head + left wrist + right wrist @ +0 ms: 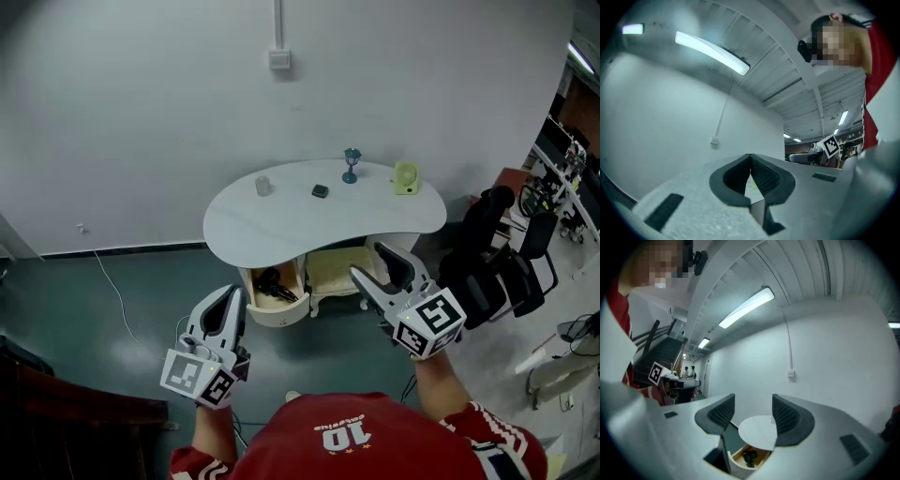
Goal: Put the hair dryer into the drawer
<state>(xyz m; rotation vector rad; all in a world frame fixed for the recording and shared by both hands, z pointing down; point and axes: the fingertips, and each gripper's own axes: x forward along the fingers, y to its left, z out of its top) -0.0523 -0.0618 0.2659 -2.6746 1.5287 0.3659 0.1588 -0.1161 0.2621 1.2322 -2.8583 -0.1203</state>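
2 grippers hang clear of the table point(281, 225): the left gripper point(232, 298) is pinched together on nothing, the right gripper point(369, 262) spread wide and empty. The hair dryer point(273, 284) lies in the open drawer point(281, 315); pushing it closed could snag any part sticking up. White wall, dark green floor.

One table point(281, 220), one open drawer point(283, 312), one hair dryer point(272, 284), two hand-held grippers point(234, 293) point(366, 260)
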